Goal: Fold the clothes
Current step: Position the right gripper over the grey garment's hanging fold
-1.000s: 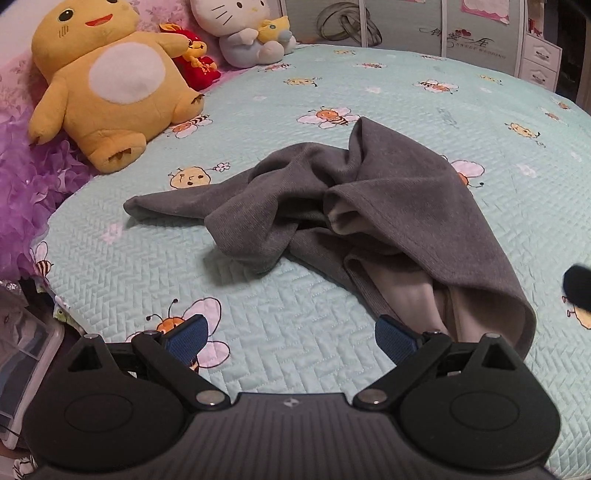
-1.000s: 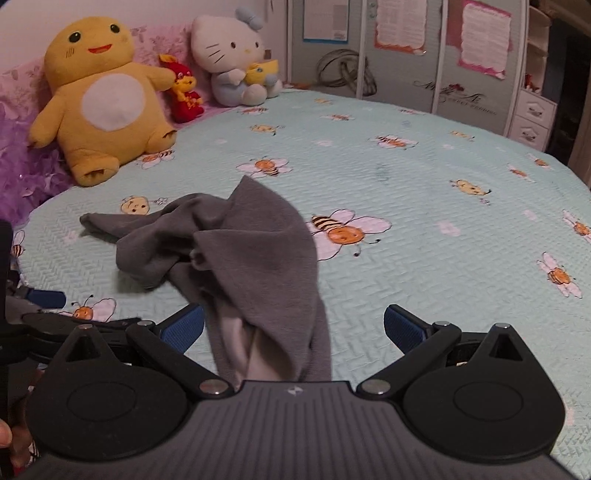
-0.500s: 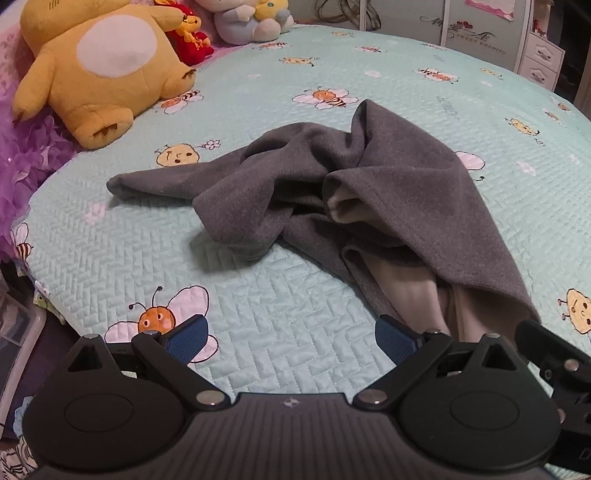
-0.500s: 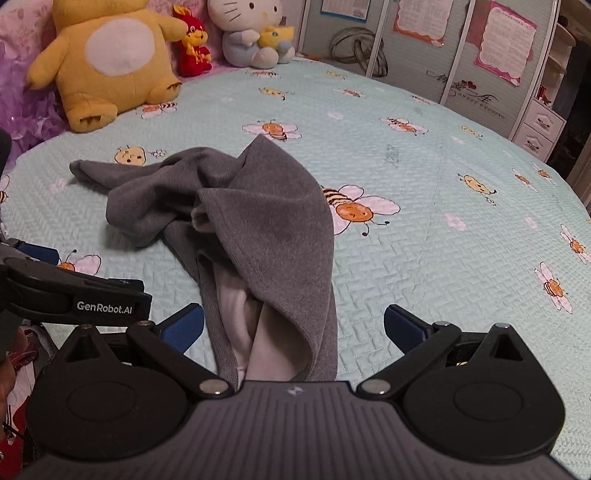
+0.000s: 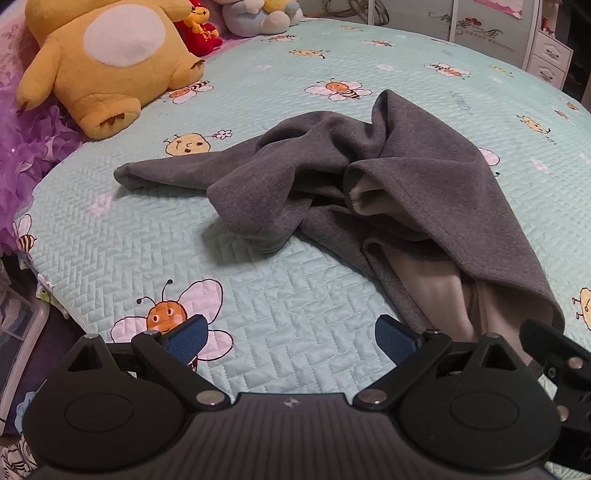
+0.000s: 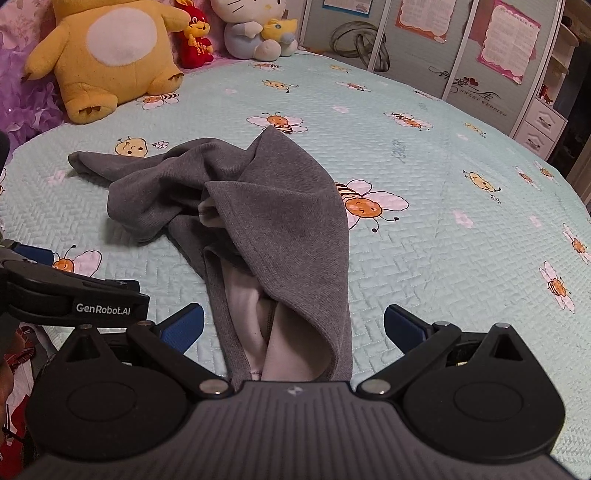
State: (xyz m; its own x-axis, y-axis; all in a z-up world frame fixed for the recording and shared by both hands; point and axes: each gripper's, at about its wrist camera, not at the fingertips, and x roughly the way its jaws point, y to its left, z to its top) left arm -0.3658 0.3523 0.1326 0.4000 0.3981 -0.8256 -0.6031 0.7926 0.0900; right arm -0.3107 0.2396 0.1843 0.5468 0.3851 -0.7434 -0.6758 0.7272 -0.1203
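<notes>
A crumpled grey garment (image 5: 388,177) with a pale lining lies bunched on the mint bee-print bedspread (image 5: 155,236). One sleeve or leg stretches out to the left. My left gripper (image 5: 291,334) is open over bare quilt, its right pad close to the garment's near hem. In the right wrist view the same garment (image 6: 280,221) runs down between the blue fingers of my open right gripper (image 6: 293,325), with the pale-lined opening lying under the gap. The left gripper's body (image 6: 74,291) shows at the left edge there.
A big yellow plush toy (image 5: 107,55), a small red plush (image 5: 197,29) and a white cat plush (image 6: 255,29) sit at the bed's far left. Purple ruffles (image 5: 18,155) line the left edge. White drawers (image 6: 539,125) and wardrobe doors stand beyond the bed.
Both grippers have moved forward and lower toward the garment. The right gripper's body has come into the left wrist view at the right edge. The garment has not moved.
</notes>
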